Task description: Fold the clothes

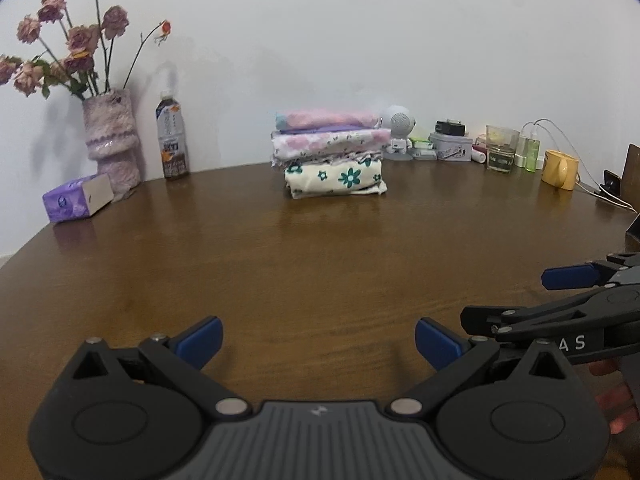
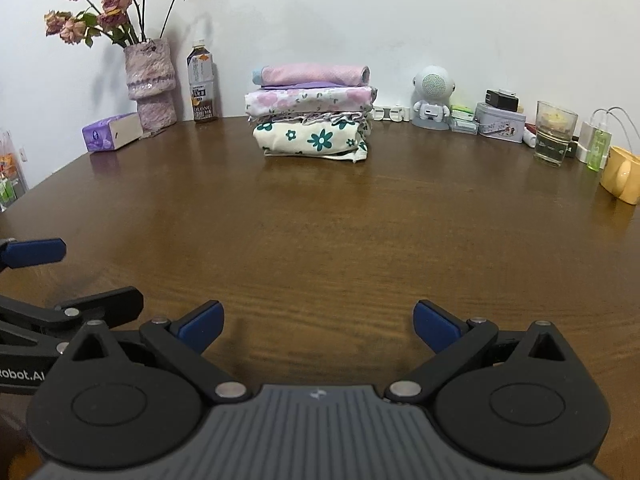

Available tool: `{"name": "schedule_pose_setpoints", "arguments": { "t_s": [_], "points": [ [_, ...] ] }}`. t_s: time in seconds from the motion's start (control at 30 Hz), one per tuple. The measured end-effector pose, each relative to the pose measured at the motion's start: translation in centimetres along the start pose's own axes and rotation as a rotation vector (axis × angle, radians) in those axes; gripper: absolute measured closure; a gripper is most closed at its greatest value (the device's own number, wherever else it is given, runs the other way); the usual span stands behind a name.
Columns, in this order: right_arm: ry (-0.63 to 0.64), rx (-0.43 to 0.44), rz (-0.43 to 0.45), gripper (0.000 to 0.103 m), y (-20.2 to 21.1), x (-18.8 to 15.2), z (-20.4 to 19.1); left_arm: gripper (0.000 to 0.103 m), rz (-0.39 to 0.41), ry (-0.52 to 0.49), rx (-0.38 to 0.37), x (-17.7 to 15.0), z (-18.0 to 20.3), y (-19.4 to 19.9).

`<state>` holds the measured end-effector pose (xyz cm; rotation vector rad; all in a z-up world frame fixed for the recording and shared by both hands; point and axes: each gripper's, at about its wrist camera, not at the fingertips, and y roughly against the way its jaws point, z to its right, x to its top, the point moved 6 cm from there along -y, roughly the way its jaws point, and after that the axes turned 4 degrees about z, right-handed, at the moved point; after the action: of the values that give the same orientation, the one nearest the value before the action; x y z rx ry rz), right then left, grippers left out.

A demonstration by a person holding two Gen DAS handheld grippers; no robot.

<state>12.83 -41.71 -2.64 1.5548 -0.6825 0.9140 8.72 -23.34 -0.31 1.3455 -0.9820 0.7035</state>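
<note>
Both grippers hover low over the near edge of the brown wooden bench [image 1: 320, 248], side by side and empty. The left gripper [image 1: 319, 340] has its blue-tipped fingers [image 1: 202, 338] spread wide, nothing between them but bare wood. The right gripper [image 2: 318, 326] is just as wide, also gripping nothing. In the left wrist view the right gripper reaches in from the right edge, with part of a hand [image 1: 618, 408] showing behind it; in the right wrist view the left gripper pokes in from the left edge. Well ahead of both, at the far middle of the bench near the white wall, sits the stack of folded clothes [image 2: 312, 114]: a cream piece with teal flowers at the bottom, a pink floral piece above it, and a rolled pink cloth on top. Left of the stack stand a drink bottle [image 2: 202, 84], a fuzzy lilac vase of dried roses [image 2: 150, 82] and a purple tissue pack [image 2: 110, 132]. Right of it stand a small white robot figure [image 2: 432, 96], a tin [image 2: 500, 122], a glass [image 2: 556, 132] and a yellow mug [image 2: 622, 178].
</note>
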Motion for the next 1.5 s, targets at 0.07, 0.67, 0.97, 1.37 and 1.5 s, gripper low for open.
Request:
{"name": "schedule_pose_setpoints", "arguments": {
  "t_s": [0.07, 0.67, 0.97, 1.37, 1.5],
  "points": [
    [-0.001, -0.009, -0.003, 0.000, 0.4, -0.5, -0.3, 0.000, -0.006, 0.006, -0.004, -0.4, -0.1, 0.3],
    [-0.031, -0.049, 0.044, 0.000, 3.8, -3.3, -1.2, 0.000, 0.098, 0.056, -0.040, -2.5, -0.2, 3.3],
    [-0.036, -0.072, 0.044, 0.000, 4.4, -4.1, -1.6, 0.000, 0.132, 0.075, -0.054, -2.7, -0.3, 3.9],
    [-0.029, -0.076, 0.057, 0.000, 4.5, -4.3, -1.7, 0.000, 0.135, 0.095, -0.055, -2.8, -0.6, 4.0],
    [-0.025, -0.080, 0.058, 0.000, 4.6, -4.3, -1.8, 0.000, 0.131, 0.099, -0.059, -2.9, -0.6, 3.9]
  ]
}}
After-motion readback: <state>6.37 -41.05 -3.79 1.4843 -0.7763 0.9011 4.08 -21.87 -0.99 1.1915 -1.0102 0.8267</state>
